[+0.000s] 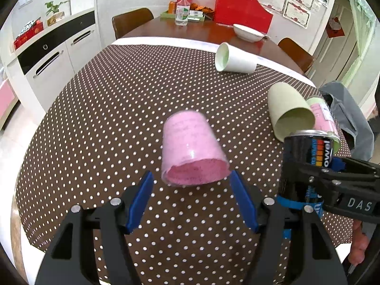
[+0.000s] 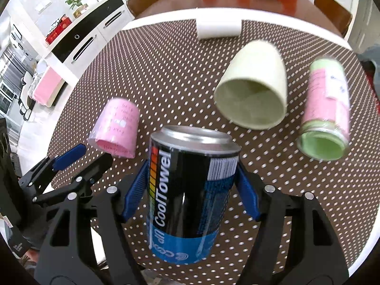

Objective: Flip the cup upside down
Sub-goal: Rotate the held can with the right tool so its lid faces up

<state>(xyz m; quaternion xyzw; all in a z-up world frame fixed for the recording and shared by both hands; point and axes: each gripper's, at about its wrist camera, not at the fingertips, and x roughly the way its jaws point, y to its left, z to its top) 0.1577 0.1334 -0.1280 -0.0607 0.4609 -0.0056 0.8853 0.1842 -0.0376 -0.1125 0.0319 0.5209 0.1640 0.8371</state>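
A pink cup [image 1: 192, 148] lies on its side on the dotted tablecloth [image 1: 133, 99], mouth towards me. My left gripper [image 1: 191, 190] is open, its blue pads just short of the cup's rim on either side. It also shows in the right wrist view [image 2: 116, 128]. My right gripper [image 2: 190, 185] is shut on a black and blue CoolTowel can [image 2: 190, 190], held tilted above the table; the can shows in the left wrist view [image 1: 306, 163].
A cream cup [image 2: 254, 92], a pink-and-green cup [image 2: 325, 114] and a white cup [image 1: 234, 58] lie on their sides. Beyond are a white bowl [image 1: 247, 32], spray bottle [image 1: 182, 8], red bag [image 1: 242, 9], chairs and white cabinets [image 1: 47, 54].
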